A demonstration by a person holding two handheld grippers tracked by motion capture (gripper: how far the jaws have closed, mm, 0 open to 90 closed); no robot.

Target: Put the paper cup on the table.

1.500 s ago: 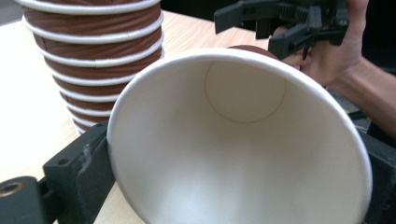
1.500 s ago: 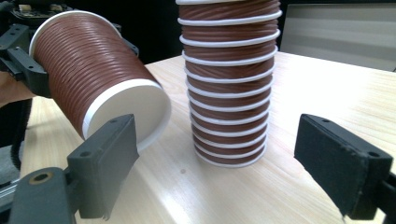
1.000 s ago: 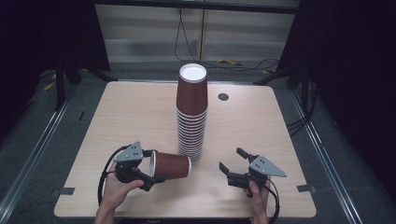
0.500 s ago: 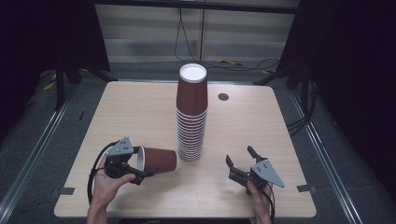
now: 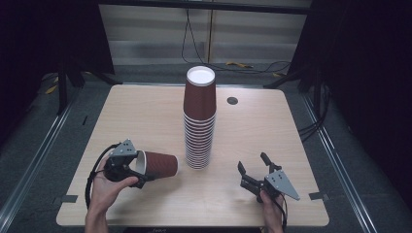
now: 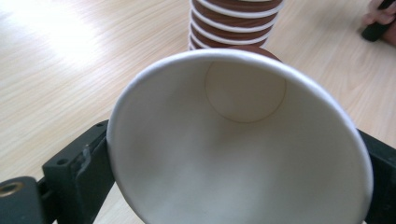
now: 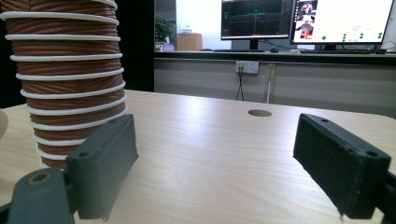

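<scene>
From above your side of the table [image 5: 145,121], the high view looks forward and down, taking in the whole top from some way off. Your left gripper view sits close behind a paper cup [image 6: 243,154], facing straight into its mouth toward the cup stack [image 6: 236,23]. Your right gripper view rides low over the tabletop, sharing that stack [image 7: 65,79] and facing distant monitors [image 7: 308,21].

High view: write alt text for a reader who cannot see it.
A person's left claw grips a brown paper cup lying sideways near the front of a wooden table, its base pointing at a tall stack of upturned cups. The right claw stands open and empty to the stack's right.
</scene>
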